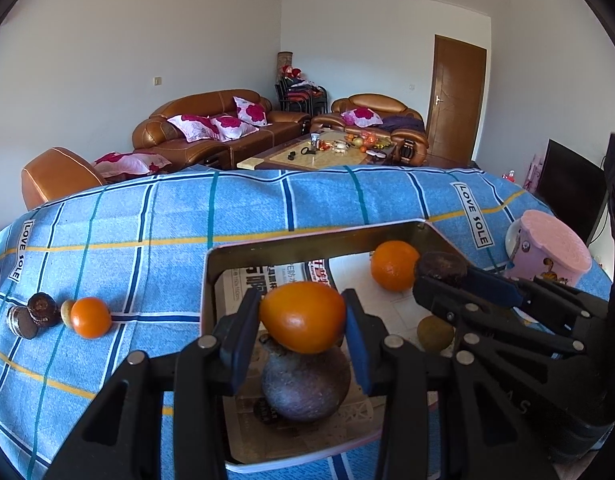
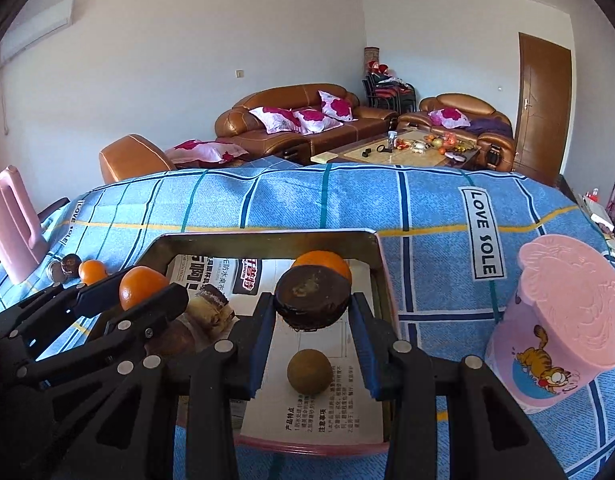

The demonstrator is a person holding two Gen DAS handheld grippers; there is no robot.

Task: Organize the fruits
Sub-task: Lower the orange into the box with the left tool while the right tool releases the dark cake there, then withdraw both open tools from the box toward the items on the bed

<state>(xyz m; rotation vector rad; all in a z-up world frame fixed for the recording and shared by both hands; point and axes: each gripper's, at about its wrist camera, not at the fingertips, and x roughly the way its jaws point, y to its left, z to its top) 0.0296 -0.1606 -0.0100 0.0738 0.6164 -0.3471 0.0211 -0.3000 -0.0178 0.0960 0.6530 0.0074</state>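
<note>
over the metal tray (image 1: 211, 280), the left gripper (image 1: 303, 320) is clamped on an orange (image 1: 303, 318), and the right gripper (image 2: 313, 300) is clamped on a dark brown fruit (image 2: 313, 296).

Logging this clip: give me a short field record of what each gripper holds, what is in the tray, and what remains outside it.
left gripper: shut on orange, above the tray
right gripper: shut on dark brown fruit, above the tray
tray: paper-lined; holds second orange, small greenish-brown fruit, large dark round fruit
outside tray: third orange and dark fruits on blue checked cloth
nearby: pink cup, upside down
</note>
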